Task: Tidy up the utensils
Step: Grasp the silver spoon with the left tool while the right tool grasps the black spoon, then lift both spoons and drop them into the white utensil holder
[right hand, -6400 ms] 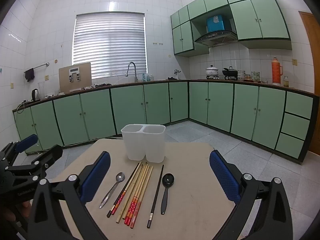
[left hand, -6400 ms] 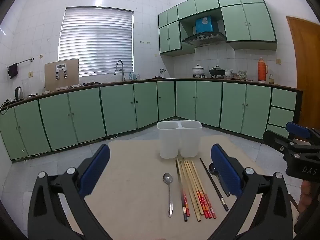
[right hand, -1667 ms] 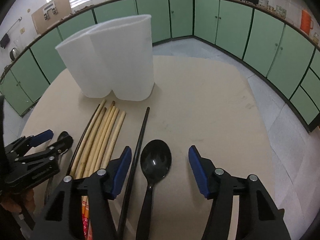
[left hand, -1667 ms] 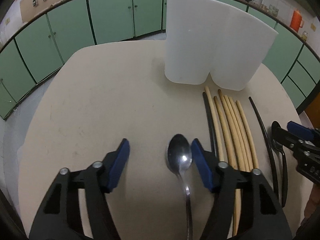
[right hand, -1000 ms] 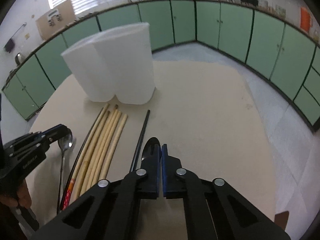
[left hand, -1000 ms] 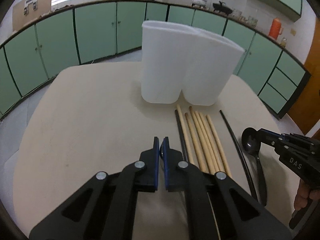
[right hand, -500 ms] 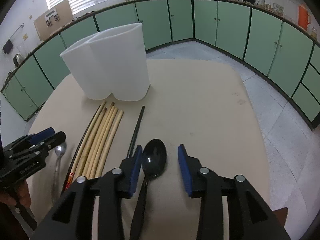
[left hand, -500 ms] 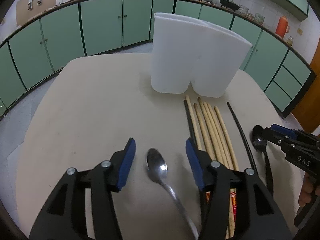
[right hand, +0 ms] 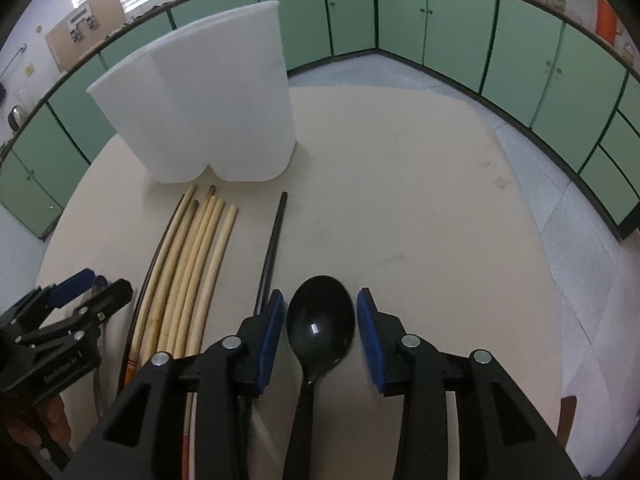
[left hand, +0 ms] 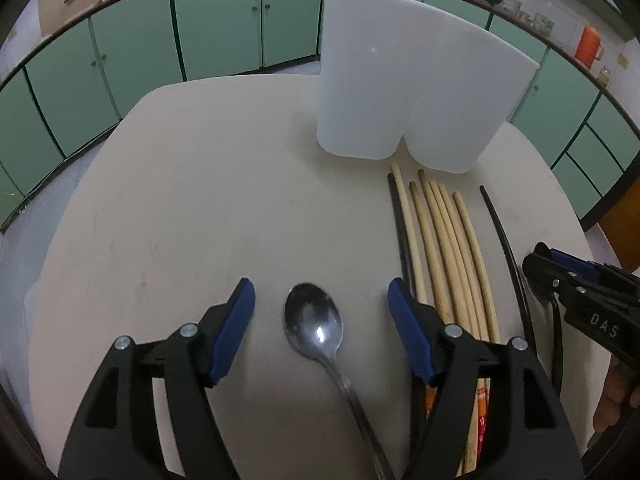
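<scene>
A metal spoon [left hand: 316,326] lies on the beige table, its bowl between the open fingers of my left gripper [left hand: 322,302]. A black spoon [right hand: 320,326] lies with its bowl between the fingers of my right gripper [right hand: 322,310], which is open a little wider than the bowl. A white two-compartment holder [left hand: 404,92] stands upright at the far side; it also shows in the right wrist view [right hand: 200,108]. Several wooden chopsticks [left hand: 444,240] and two black ones [right hand: 272,256] lie side by side between the spoons.
The beige table [left hand: 180,200] has rounded edges, with floor beyond. Green kitchen cabinets [right hand: 460,24] ring the room. My right gripper shows at the right edge of the left wrist view [left hand: 580,292]; my left gripper shows at the left of the right wrist view [right hand: 68,312].
Both grippers, shut a second ago, have opened and dropped closer to the table. Each spoon's bowl now sits between a pair of open fingers.
</scene>
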The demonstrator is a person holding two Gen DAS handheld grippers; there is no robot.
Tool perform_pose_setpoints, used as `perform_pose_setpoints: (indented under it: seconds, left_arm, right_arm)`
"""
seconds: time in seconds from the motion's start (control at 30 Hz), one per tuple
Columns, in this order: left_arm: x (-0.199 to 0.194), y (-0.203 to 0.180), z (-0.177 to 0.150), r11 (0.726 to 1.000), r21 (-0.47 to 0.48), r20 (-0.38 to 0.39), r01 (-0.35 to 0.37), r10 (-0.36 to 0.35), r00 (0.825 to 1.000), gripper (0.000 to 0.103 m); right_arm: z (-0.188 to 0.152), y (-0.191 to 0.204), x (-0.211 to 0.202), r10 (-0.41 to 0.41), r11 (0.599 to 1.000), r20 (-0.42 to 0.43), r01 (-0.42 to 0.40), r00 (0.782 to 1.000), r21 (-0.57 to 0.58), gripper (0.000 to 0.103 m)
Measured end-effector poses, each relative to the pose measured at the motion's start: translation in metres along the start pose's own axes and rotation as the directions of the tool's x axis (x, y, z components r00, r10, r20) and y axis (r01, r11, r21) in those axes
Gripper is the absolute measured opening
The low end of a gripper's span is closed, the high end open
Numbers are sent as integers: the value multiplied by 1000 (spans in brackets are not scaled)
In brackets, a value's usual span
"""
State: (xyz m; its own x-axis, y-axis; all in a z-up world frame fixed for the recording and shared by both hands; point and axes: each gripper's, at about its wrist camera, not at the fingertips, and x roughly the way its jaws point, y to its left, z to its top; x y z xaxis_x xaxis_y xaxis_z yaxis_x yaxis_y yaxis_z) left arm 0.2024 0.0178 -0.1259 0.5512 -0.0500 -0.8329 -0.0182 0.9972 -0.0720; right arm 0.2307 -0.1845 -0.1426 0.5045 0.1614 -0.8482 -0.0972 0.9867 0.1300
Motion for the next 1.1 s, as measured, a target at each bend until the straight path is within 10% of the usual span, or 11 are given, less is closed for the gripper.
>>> perform_pose_setpoints:
  seconds: [0.47, 0.67, 1.1]
  left_arm:
    - [1, 3, 2, 999, -34, -15, -16, 16, 1000, 65]
    - [4, -7, 7, 999, -15, -8, -50, 50, 999, 26]
    - [-14, -11, -2, 992, 95, 167, 81, -96, 981, 2]
  right_arm:
    - [-2, 7, 2, -30, 1000, 11, 30, 999, 5, 48]
    - [0, 4, 6, -46, 999, 17, 46, 999, 0, 34]
    - [-10, -7, -31, 77, 996, 196, -67, 978, -53, 34]
